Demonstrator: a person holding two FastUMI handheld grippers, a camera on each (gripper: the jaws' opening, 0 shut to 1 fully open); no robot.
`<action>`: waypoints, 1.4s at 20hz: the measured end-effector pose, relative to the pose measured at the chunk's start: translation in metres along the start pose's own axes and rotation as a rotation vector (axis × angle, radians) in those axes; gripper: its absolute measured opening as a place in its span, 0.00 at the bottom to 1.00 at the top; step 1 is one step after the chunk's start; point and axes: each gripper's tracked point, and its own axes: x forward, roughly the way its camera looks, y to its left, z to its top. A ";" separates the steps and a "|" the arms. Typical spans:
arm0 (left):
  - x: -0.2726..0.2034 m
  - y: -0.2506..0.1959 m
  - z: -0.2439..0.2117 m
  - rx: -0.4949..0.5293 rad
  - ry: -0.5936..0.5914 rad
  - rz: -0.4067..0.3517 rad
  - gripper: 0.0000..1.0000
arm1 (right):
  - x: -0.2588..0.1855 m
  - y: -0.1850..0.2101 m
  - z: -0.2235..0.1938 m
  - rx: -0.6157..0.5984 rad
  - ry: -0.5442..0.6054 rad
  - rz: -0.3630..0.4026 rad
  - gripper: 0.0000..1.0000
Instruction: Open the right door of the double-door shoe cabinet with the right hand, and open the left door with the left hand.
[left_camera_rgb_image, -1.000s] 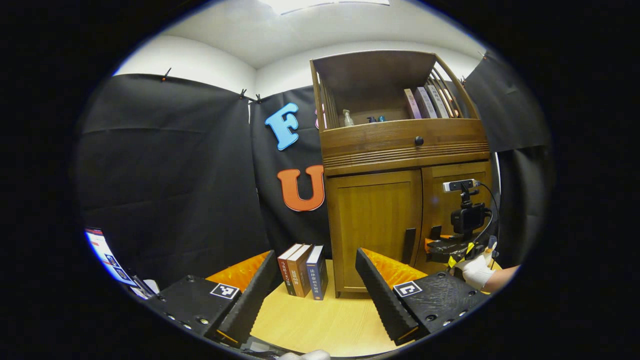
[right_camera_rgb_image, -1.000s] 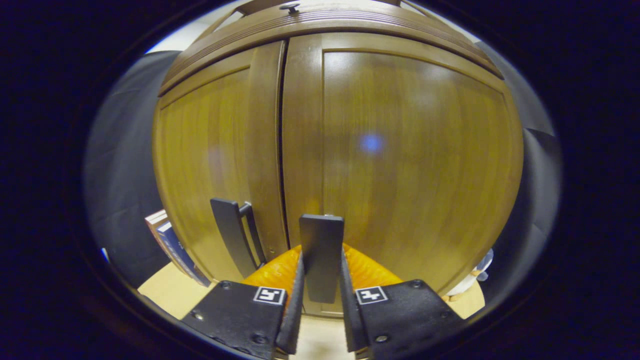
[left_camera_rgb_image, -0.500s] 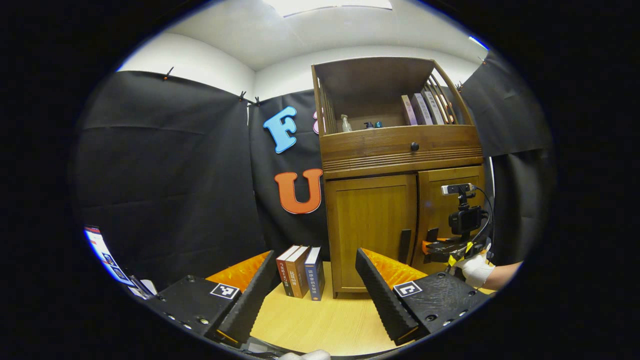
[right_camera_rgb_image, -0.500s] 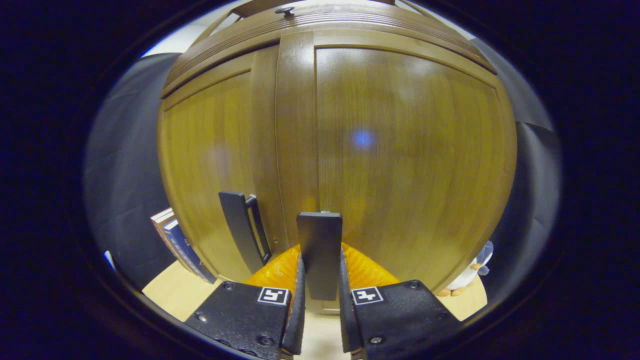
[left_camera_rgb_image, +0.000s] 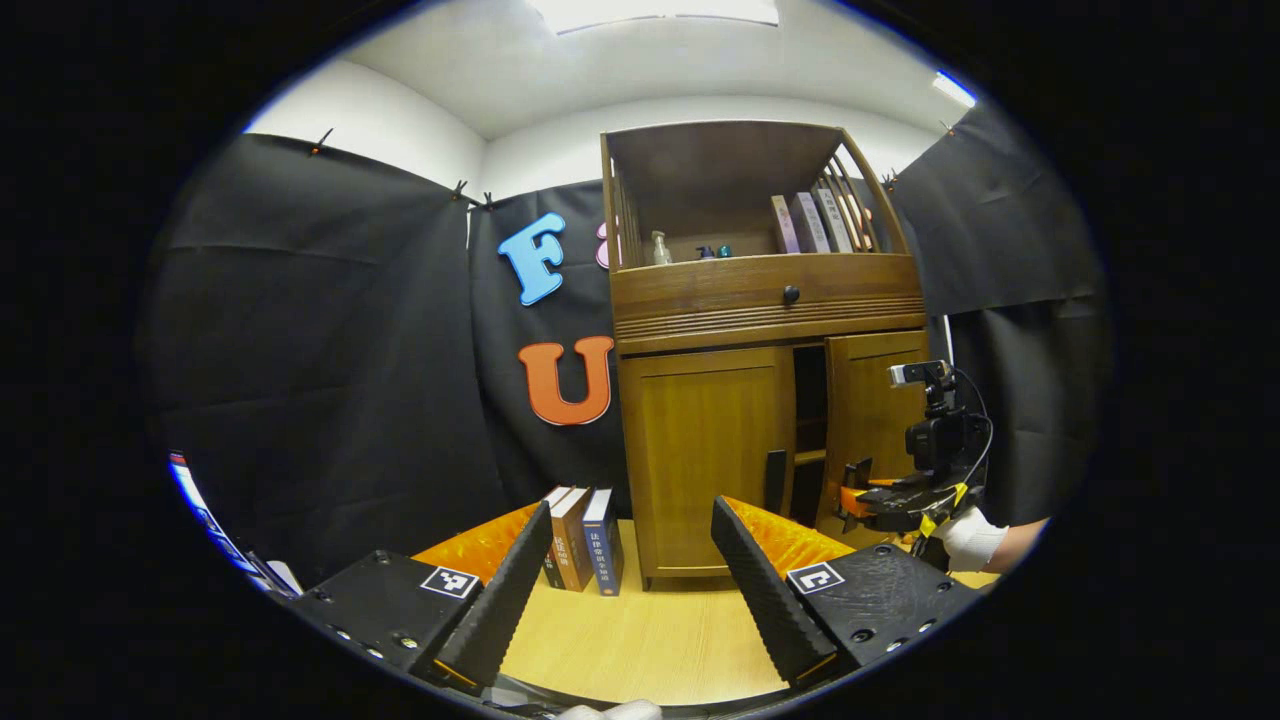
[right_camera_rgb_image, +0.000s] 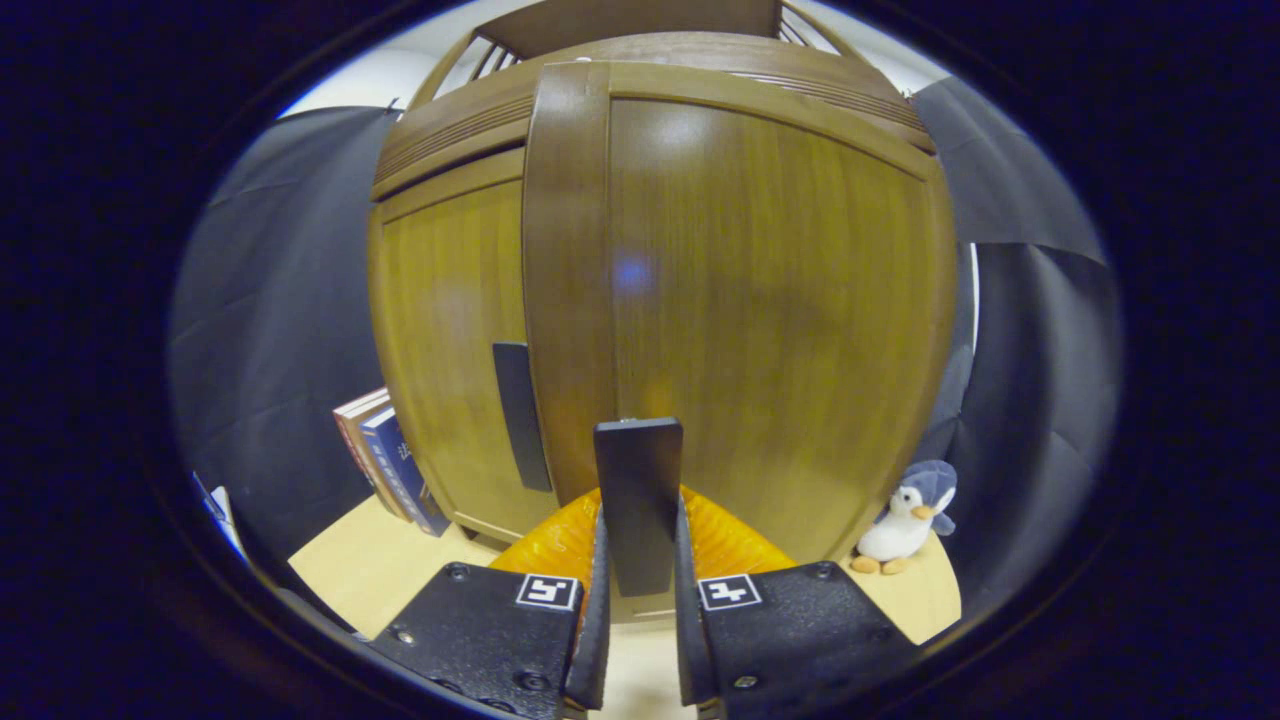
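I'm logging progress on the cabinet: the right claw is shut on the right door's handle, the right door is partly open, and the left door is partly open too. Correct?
Not quite. In the left gripper view the left door is shut; only the right door has swung out, a dark gap beside it. The right claw is shut on the right door's handle, as the right gripper view shows.

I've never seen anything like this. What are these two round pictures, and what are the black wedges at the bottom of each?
A person holds a hand-held gripper in each hand; a camera rides on each, so each picture looks along its own jaws. In the left gripper view, the left gripper waits with its jaws wide apart above the table, facing the cabinet and some books. Farther off there, a gloved hand holds the right gripper. In the right gripper view, that gripper has its jaws closed on the right door's handle, and the right door stands partly open. A toy penguin stands beside it.
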 end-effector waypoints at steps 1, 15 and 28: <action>-0.001 -0.003 0.001 0.000 -0.006 -0.014 0.96 | -0.007 -0.004 -0.003 -0.003 0.000 -0.006 0.31; -0.014 -0.067 -0.009 0.024 -0.033 -0.331 0.96 | -0.096 -0.063 -0.031 0.066 0.002 -0.178 0.26; -0.045 -0.193 0.008 0.005 -0.038 -0.447 0.96 | -0.142 -0.139 -0.047 0.108 0.012 -0.109 0.06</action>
